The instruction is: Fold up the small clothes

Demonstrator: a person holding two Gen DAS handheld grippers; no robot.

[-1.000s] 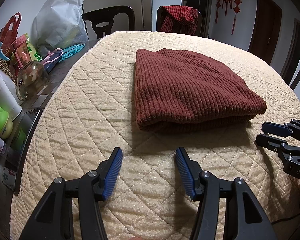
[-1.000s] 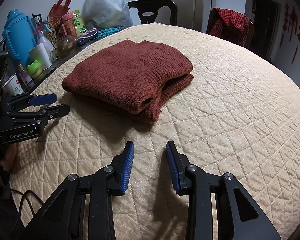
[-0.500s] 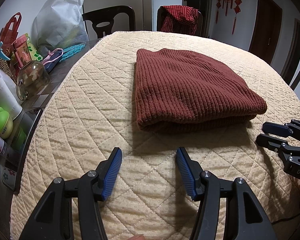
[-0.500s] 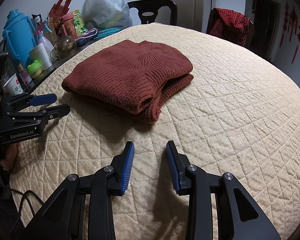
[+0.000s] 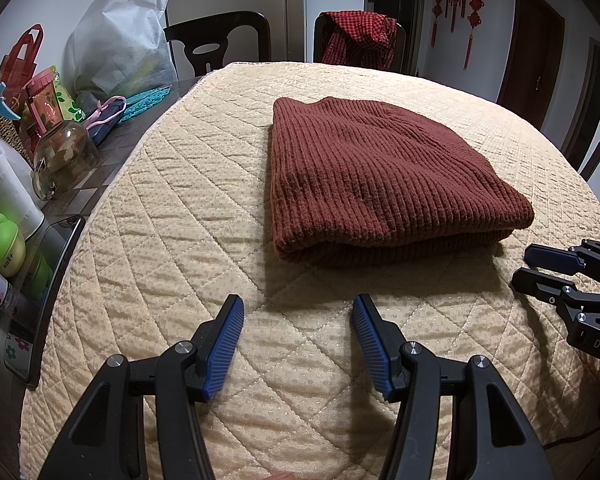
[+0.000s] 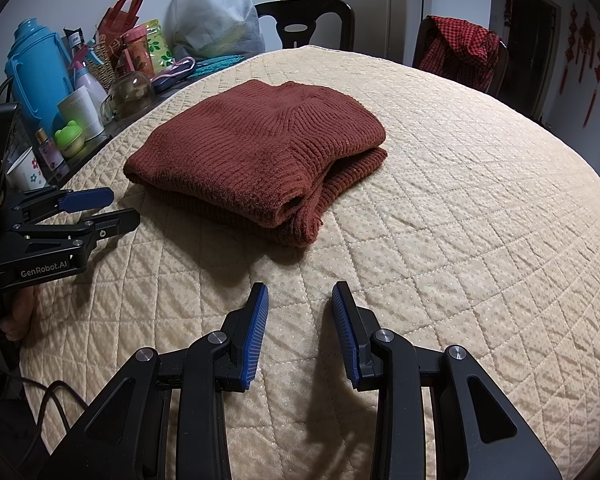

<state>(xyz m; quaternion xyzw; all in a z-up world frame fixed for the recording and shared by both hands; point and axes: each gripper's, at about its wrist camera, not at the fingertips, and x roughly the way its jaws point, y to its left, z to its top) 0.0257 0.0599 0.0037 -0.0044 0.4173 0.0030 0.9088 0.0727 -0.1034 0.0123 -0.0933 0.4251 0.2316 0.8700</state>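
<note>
A rust-brown ribbed knit garment [image 5: 376, 176] lies folded in a thick stack on the cream quilted table cover [image 5: 172, 216]; in the right wrist view the knit garment [image 6: 260, 156] shows its layered open edge toward me. My left gripper [image 5: 298, 312] hovers open over bare quilt just short of the garment's near fold, nothing between its blue pads. My right gripper [image 6: 300, 300] is open too, a little short of the garment's corner. Each gripper shows in the other's view: the right gripper [image 5: 526, 266] at the far right, the left gripper [image 6: 122, 208] at the far left.
Along the left table edge stand a blue thermos [image 6: 34, 76], bottles, cups, a glass jar [image 5: 62, 160], a green frog toy [image 5: 2, 244] and a white bag [image 5: 120, 48]. Dark chairs stand behind; one carries a red checked cloth [image 5: 358, 40]. A hand [image 6: 18, 312] holds the left gripper.
</note>
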